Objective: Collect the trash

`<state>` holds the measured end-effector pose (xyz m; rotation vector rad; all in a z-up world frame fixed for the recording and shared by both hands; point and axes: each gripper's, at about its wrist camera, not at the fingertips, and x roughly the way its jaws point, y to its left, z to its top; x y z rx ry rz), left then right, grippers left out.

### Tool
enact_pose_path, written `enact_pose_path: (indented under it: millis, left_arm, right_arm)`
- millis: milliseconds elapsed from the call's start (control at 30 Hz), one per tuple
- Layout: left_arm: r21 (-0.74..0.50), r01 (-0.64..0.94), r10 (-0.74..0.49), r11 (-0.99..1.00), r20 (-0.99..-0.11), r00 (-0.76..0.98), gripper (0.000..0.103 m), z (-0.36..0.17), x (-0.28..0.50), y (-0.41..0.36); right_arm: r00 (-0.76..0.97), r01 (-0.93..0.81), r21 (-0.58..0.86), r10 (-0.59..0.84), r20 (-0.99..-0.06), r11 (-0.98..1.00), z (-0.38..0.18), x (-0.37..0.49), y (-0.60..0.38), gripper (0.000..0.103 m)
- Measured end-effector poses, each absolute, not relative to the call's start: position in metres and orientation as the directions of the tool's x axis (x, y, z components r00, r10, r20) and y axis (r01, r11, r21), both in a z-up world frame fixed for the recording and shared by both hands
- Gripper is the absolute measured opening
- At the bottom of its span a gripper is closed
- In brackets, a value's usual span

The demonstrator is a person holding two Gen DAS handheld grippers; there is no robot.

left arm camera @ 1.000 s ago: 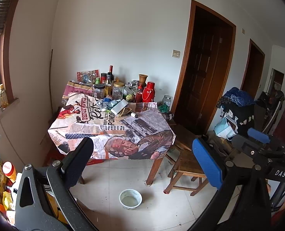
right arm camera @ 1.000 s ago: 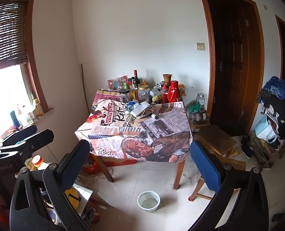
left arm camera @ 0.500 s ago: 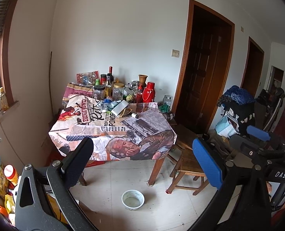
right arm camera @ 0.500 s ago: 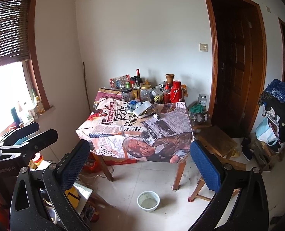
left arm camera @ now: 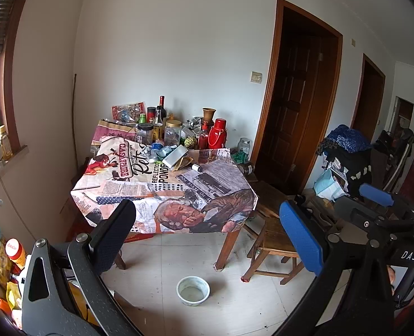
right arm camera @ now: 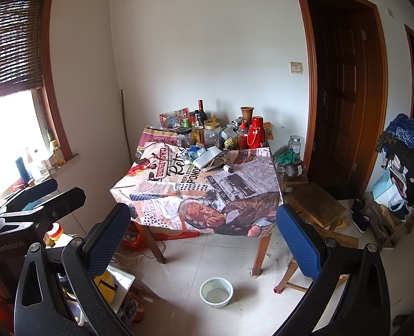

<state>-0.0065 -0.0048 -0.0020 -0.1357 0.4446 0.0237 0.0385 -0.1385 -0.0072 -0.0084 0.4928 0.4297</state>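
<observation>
The tablecloth (left arm camera: 162,187) out ahead of both grippers is covered in print, and the bits I can make out are "CASA PADRE", a script word starting "Ret", "REFLECTIO" over "POND", and "TO SERVE YOU" on the newspaper-style patch nearer the front. The right gripper (left arm camera: 375,210), seen off to the right of the left one, has "DAS" in white on its black body, and the left gripper (right arm camera: 39,193), off to the left of the right one, reads "GenRobot.AI". The small print on the cloth and the bottle labels at the back are too tiny to read.
</observation>
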Motion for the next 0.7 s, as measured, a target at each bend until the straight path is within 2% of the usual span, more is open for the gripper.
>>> enact_pose_path:
  millis: [700]
  left_arm:
    - [-0.118, -0.085, 0.025, 0.989, -0.439, 0.898, 0.103, -0.0059, 0.0037, -0.0127]
  right_arm:
    - [0.789, -0.416, 0.105, 0.416, -0.453, 0.903, -0.0088, 0.0435, -0.1416, 0.103]
